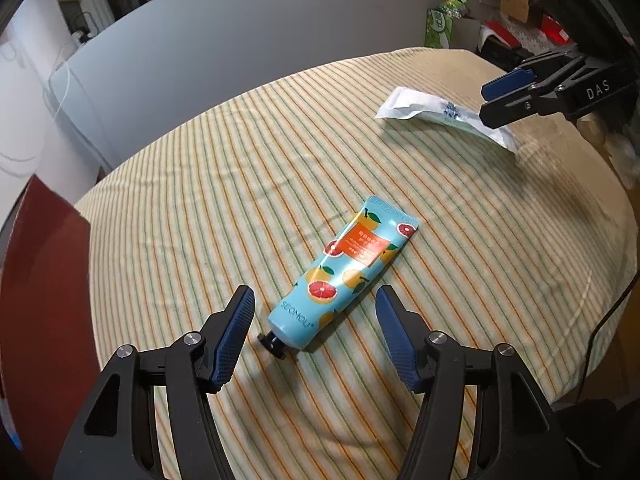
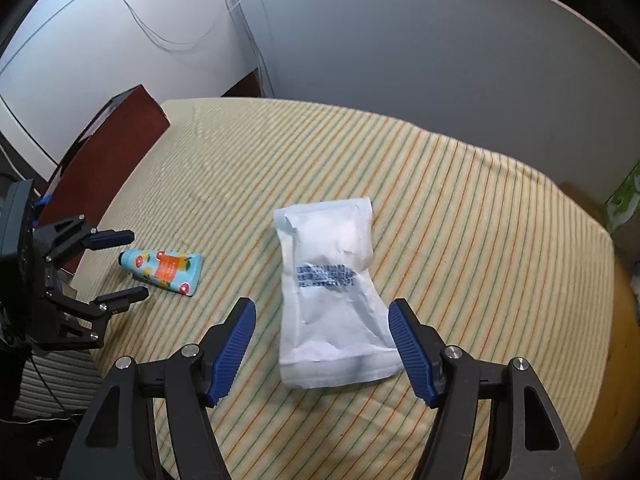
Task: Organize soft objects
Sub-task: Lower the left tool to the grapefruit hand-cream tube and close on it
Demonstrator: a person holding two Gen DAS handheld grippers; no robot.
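A light-blue tube with grapefruit print (image 1: 344, 268) lies on the striped cloth, its black cap toward me. My left gripper (image 1: 316, 296) hovers open over the cap end, one blue pad on each side and neither touching. The right wrist view has the same tube (image 2: 164, 268) between the left gripper's (image 2: 138, 263) spread fingers. A white soft pouch with blue print (image 2: 328, 280) lies flat farther right. My right gripper (image 2: 322, 304) is open around its near end, pads apart from it. From the left wrist, the pouch (image 1: 420, 106) and right gripper (image 1: 485, 102) are at the far right.
The table is covered by a yellow striped cloth (image 1: 200, 200). A dark red box (image 2: 112, 148) stands at its left edge. A grey partition (image 2: 440, 60) walls the far side. A green tissue pack (image 1: 440, 28) and clutter sit beyond the right corner. A black cable (image 1: 600, 320) hangs there.
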